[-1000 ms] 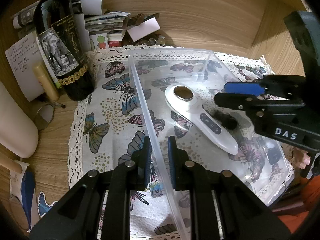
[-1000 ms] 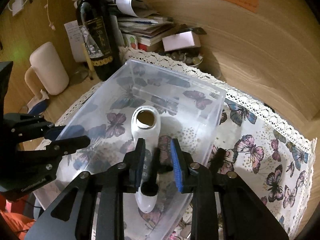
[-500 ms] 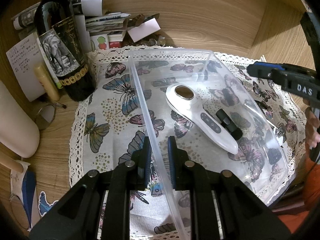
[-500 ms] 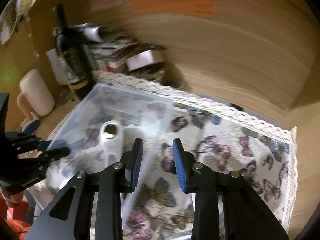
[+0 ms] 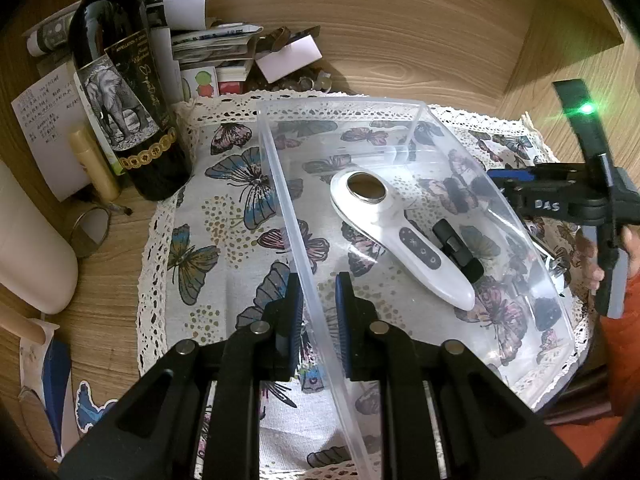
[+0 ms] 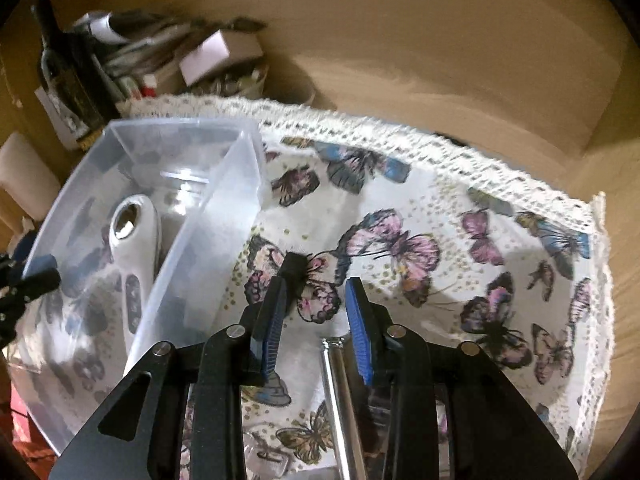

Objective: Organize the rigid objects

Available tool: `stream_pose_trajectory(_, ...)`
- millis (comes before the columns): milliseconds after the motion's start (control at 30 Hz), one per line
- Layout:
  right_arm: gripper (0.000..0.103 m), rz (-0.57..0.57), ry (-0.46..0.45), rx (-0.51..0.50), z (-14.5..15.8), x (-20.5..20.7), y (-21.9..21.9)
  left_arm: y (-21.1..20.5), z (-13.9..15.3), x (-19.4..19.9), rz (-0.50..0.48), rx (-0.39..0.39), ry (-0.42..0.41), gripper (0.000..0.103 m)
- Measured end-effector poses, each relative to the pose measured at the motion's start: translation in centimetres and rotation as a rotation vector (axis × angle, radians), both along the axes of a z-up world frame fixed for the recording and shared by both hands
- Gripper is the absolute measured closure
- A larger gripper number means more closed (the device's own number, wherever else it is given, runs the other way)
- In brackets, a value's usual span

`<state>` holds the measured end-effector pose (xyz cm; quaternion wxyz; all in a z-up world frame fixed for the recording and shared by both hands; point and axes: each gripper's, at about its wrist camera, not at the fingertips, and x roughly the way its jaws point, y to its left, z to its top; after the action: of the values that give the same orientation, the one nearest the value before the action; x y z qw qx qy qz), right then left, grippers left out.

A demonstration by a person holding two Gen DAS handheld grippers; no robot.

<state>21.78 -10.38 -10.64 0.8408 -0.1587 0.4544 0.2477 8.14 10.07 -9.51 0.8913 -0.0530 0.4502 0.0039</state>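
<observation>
A clear plastic bin [image 5: 280, 168] sits on a butterfly cloth [image 5: 224, 208]. It holds a white handheld device [image 5: 400, 232] and a small black object [image 5: 456, 248]. My left gripper [image 5: 317, 312] is shut on the bin's near wall. My right gripper [image 6: 316, 312] is open and empty over the cloth, right of the bin [image 6: 240, 184]; it also shows at the right of the left wrist view [image 5: 520, 188]. Just ahead of its fingers lies a small black piece [image 6: 294, 268], and a shiny metal cylinder [image 6: 340, 400] lies under them.
A dark wine bottle [image 5: 120, 92] stands left of the bin, with stacked papers and boxes [image 5: 216, 52] behind. A cream cylinder [image 5: 28, 240] lies at far left. Wooden walls close the back and right.
My right gripper let the small black object drop into the bin, pulled out and swung right over the cloth. My left gripper has kept its hold on the bin wall.
</observation>
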Motion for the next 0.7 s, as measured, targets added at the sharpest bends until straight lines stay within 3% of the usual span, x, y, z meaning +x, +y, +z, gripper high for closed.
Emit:
stream_pose_trajectory(367,0.074,0.065,0.076,-0.049,-2.7,1.3,2.3,-0.1,0.0,0.0,0.001,0.008,-0.003,0.087)
stream_pose_trajectory(700,0.079,0.059,0.042,-0.067,-2.7,0.8,2.6,0.0,0.0,0.1,0.001,0.006,-0.004,0.087)
